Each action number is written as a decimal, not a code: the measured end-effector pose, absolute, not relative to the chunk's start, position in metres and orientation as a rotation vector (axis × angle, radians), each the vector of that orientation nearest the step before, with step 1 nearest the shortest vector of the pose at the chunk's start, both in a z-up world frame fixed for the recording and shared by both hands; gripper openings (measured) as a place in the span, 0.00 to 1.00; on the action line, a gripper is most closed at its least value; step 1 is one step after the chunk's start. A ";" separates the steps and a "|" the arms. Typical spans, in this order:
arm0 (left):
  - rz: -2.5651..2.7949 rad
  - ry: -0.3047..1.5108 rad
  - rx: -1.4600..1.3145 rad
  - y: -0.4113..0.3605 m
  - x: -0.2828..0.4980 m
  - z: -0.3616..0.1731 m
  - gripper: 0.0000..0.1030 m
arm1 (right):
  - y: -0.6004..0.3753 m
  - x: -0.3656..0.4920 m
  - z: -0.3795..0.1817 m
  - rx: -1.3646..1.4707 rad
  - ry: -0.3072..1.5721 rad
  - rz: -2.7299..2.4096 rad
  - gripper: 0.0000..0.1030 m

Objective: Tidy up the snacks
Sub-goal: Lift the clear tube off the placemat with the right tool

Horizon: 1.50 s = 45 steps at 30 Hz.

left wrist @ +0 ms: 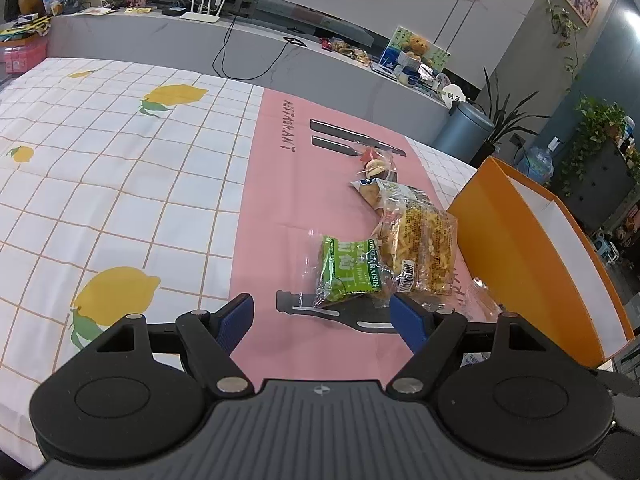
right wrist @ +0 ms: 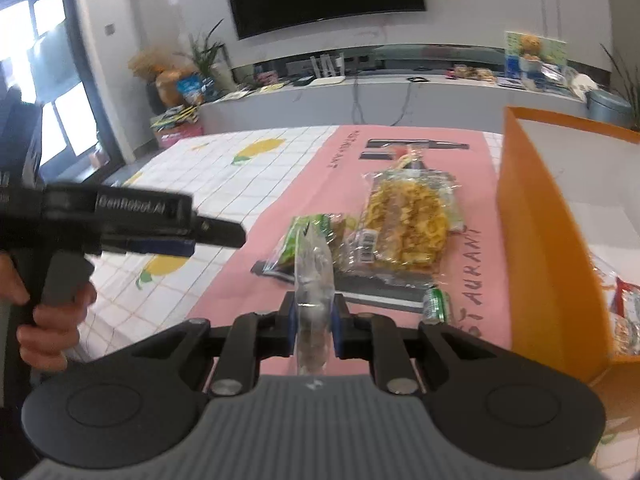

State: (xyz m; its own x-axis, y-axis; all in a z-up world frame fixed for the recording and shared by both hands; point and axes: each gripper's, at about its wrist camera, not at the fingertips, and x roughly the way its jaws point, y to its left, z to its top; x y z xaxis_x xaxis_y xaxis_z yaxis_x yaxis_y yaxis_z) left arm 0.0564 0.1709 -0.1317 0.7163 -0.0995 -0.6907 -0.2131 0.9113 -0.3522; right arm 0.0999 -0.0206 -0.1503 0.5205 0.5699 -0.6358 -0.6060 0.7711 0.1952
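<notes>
The clear snack packet (right wrist: 314, 276) you are lifting stands upright above the near edge of the pink mat (right wrist: 248, 276), pinched flat in your right gripper (right wrist: 315, 322), whose blue pads are clamped on it. Your left gripper (left wrist: 325, 318) hangs with its jaws wide apart, gripping nothing, the green raisin packet (left wrist: 348, 270) lying just beyond it. Four packets lie on the mat in a loose row. One orange box (left wrist: 532, 248) stands to the right, some packets inside.

The left gripper (left wrist: 324, 316) hovers with jaws wide apart above the pink placemat (left wrist: 280, 184); the right gripper (right wrist: 315, 322), over the same placemat, pinches a clear packet (right wrist: 314, 272).
</notes>
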 end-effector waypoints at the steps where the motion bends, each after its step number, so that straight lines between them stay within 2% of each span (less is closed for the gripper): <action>1: 0.064 0.776 -0.430 0.171 0.056 -0.132 0.88 | -0.018 0.102 -0.153 -0.056 0.745 0.703 0.14; 16: 0.077 0.774 -0.452 0.177 0.053 -0.131 0.88 | -0.008 0.114 -0.164 -0.014 0.757 0.691 0.15; 26: 0.044 0.777 -0.433 0.174 0.056 -0.127 0.88 | -0.028 0.117 -0.136 -0.116 0.987 0.697 0.14; 35: 0.060 0.797 -0.428 0.175 0.057 -0.132 0.88 | -0.016 0.132 -0.150 -0.117 0.952 0.609 0.18; 45: 0.061 0.803 -0.436 0.176 0.057 -0.132 0.88 | 0.012 0.138 -0.180 -0.126 0.940 0.584 0.17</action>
State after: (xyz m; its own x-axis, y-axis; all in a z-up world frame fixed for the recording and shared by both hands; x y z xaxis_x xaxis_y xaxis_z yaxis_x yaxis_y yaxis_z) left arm 0.0573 0.1757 -0.1321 0.6979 -0.1109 -0.7076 -0.2157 0.9095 -0.3552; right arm 0.1378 0.0125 -0.1797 0.4481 0.4172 -0.7907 -0.5239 0.8392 0.1459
